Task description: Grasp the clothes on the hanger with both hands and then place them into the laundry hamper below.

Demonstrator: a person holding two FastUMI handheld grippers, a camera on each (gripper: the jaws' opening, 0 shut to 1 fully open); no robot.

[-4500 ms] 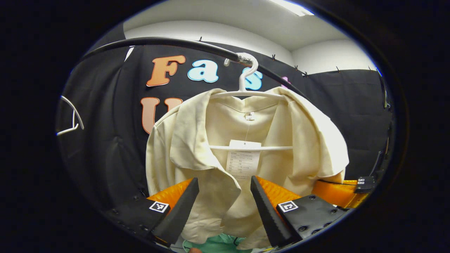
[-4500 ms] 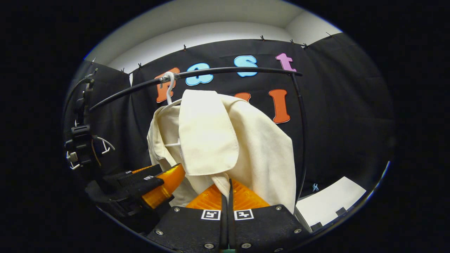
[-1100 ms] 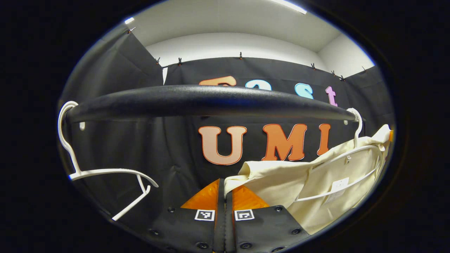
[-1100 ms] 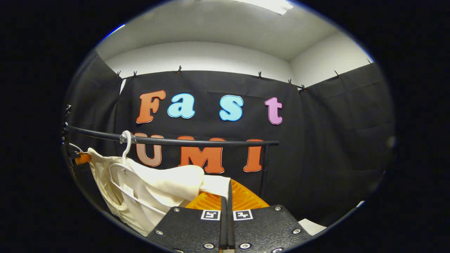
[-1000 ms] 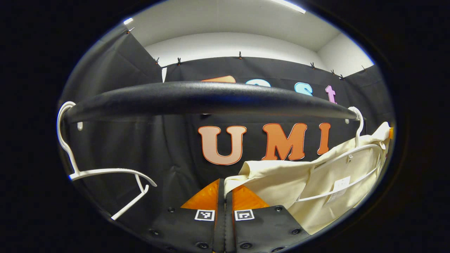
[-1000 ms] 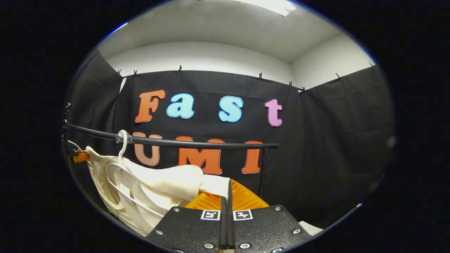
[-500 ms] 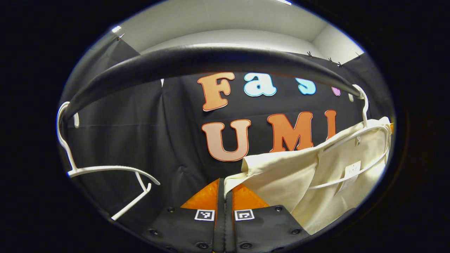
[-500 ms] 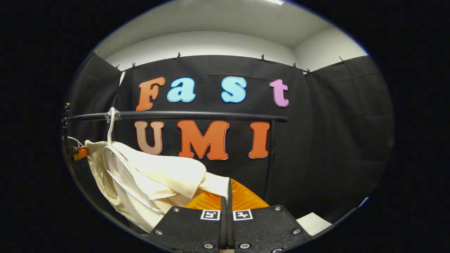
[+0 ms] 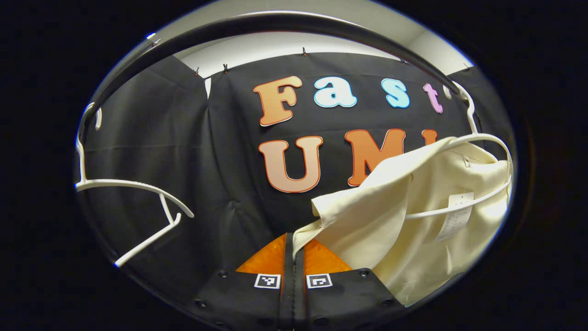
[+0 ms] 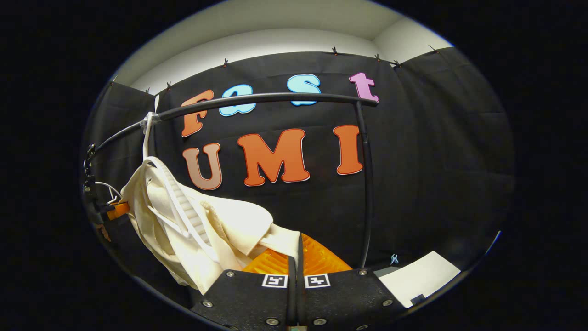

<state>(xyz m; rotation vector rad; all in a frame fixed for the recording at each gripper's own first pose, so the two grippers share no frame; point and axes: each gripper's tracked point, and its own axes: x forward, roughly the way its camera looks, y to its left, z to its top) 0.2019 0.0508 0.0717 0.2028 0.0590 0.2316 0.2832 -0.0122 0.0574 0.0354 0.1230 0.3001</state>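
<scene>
A cream shirt (image 9: 413, 216) hangs off a white hanger (image 9: 477, 138) at the right of the left gripper view. My left gripper (image 9: 294, 243) is shut on a pinched fold of its cloth. In the right gripper view the same shirt (image 10: 216, 234) drapes from its hanger (image 10: 174, 197) at the lower left. My right gripper (image 10: 297, 248) is shut on another fold of it. The cloth stretches sideways from the hanger to each gripper. The hanger's hook (image 10: 148, 133) sits on the black rail (image 10: 257, 99).
An empty white hanger (image 9: 133, 193) hangs on the rail (image 9: 257, 23) at the left of the left gripper view. The rail's upright post (image 10: 365, 184) stands just right of my right gripper. A white surface (image 10: 418, 280) lies low at the right.
Both grippers have dropped while holding the cloth: the rail and wall have risen in both views. The shirt is pulled lower and sags more off its hanger.
</scene>
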